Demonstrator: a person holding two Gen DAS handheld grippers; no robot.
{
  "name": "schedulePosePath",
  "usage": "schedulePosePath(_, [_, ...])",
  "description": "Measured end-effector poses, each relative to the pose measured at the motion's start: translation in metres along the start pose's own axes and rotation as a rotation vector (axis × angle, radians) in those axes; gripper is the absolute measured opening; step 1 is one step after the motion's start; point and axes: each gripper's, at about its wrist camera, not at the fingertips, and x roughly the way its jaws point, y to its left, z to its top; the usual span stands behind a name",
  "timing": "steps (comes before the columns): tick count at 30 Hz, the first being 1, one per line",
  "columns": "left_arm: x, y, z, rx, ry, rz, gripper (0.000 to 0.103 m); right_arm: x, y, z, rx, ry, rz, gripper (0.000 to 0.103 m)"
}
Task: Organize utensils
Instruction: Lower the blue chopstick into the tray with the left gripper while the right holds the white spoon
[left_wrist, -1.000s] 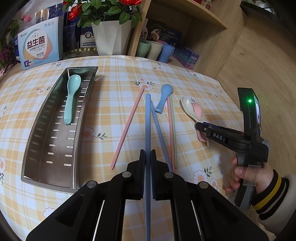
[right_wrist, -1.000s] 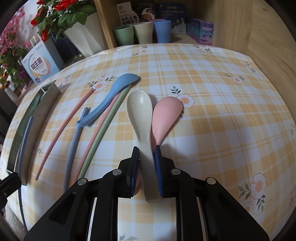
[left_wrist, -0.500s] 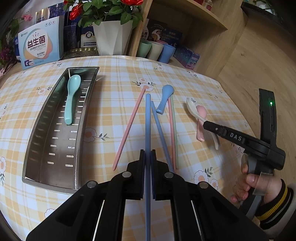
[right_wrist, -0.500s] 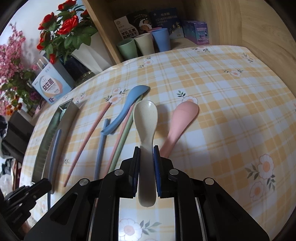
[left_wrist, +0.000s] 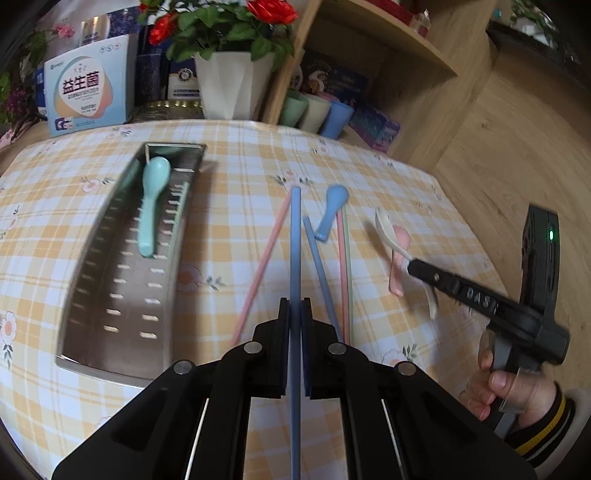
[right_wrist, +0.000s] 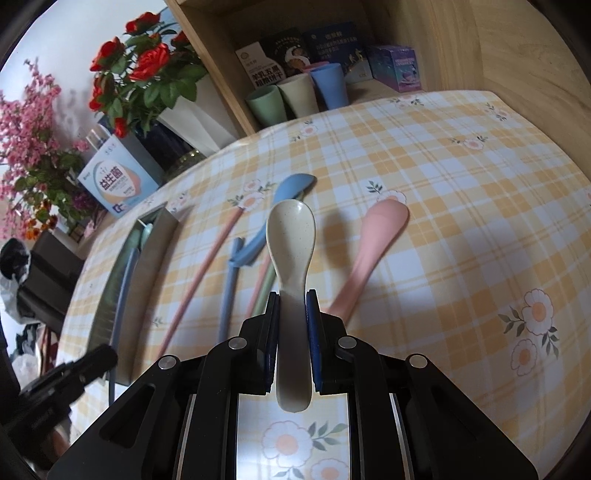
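My left gripper (left_wrist: 294, 310) is shut on a blue chopstick (left_wrist: 295, 236) and holds it above the table, right of the steel tray (left_wrist: 92, 266). A teal spoon (left_wrist: 151, 199) lies in the tray. My right gripper (right_wrist: 293, 299) is shut on the handle of a cream spoon (right_wrist: 290, 236), lifted off the cloth; it also shows in the left wrist view (left_wrist: 384, 227). On the table lie a pink spoon (right_wrist: 369, 243), a blue spoon (right_wrist: 284, 199), a second blue chopstick (left_wrist: 319, 266), pink chopsticks (left_wrist: 264, 258) and a green chopstick (left_wrist: 347, 258).
The table has a yellow checked cloth (right_wrist: 461, 221). At its far edge stand a white flower pot (left_wrist: 232, 85), a printed box (left_wrist: 86, 94) and three cups (right_wrist: 299, 96) on a wooden shelf. A wooden wall is at the right.
My right gripper has lifted the cream spoon up off the table, away from the pink spoon. My left gripper has risen a little with the blue chopstick.
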Motion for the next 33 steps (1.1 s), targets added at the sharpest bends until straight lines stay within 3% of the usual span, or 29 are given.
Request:
schedulePosePath(15, [-0.029,0.073,0.079,-0.082,-0.001,0.052,0.006,-0.005,0.006,0.003,-0.009,-0.019,0.006,0.014])
schedulePosePath(21, [0.005,0.096,0.096,-0.100,0.072,0.082,0.006,-0.004,0.005,0.004,-0.005,-0.020,0.003,0.014])
schedulePosePath(33, [0.070,0.109,0.088,-0.117,0.224,0.137,0.006,-0.001,-0.004,0.004,0.017,-0.007,-0.009,0.014])
